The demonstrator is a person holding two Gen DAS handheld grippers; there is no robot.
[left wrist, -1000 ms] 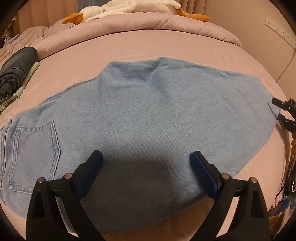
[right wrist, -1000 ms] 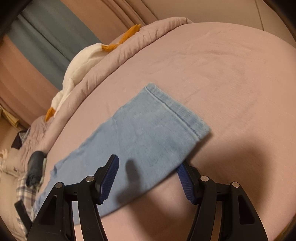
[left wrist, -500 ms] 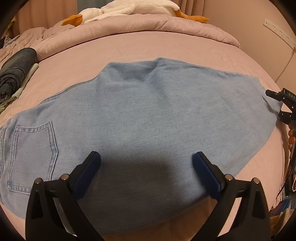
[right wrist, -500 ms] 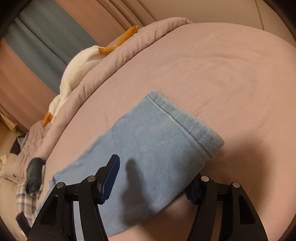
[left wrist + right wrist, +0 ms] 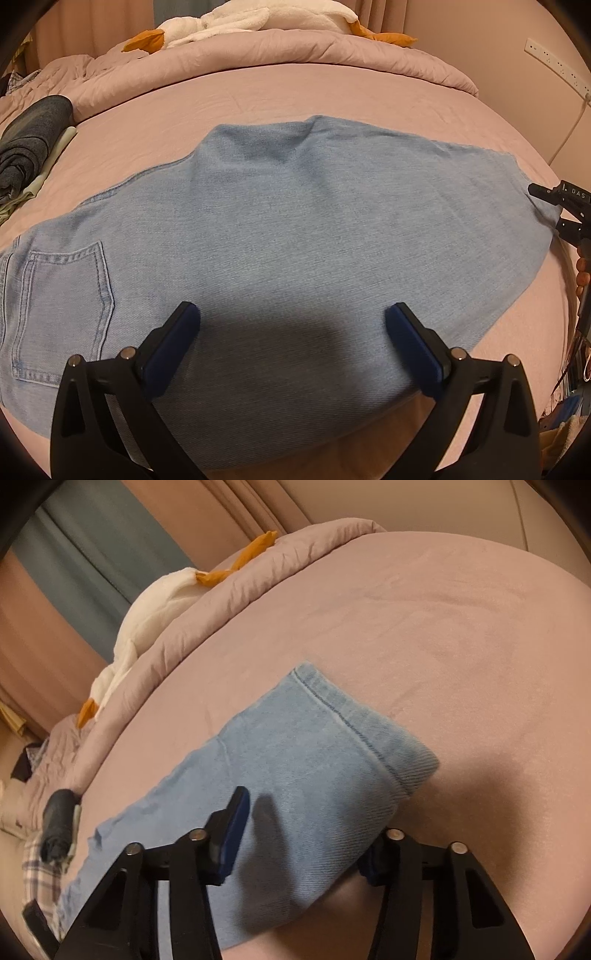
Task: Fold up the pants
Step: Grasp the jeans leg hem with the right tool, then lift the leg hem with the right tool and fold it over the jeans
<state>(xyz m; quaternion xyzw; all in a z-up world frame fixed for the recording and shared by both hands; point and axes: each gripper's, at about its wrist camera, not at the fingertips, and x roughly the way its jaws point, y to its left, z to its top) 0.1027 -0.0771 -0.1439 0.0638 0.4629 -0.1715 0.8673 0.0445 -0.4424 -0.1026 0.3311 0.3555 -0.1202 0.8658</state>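
Note:
Light blue jeans (image 5: 288,236) lie flat on the pink bed, folded lengthwise, back pocket (image 5: 62,310) at the left, leg end at the right. My left gripper (image 5: 291,339) is open and hovers over the near edge at mid-leg. My right gripper (image 5: 303,834) is open and straddles the near corner of the leg by the hem (image 5: 351,723); one finger lies over the cloth, the other beside or under its edge. The right gripper also shows at the far right of the left wrist view (image 5: 569,218).
A pink duvet (image 5: 258,55) is bunched at the head of the bed with a white and orange plush toy (image 5: 258,18) on it. Dark folded clothes (image 5: 29,136) lie at the left. A wall with a socket strip (image 5: 554,62) is on the right.
My right gripper has moved forward onto the hem corner, so the cloth now lies between its fingers. My left gripper has barely moved.

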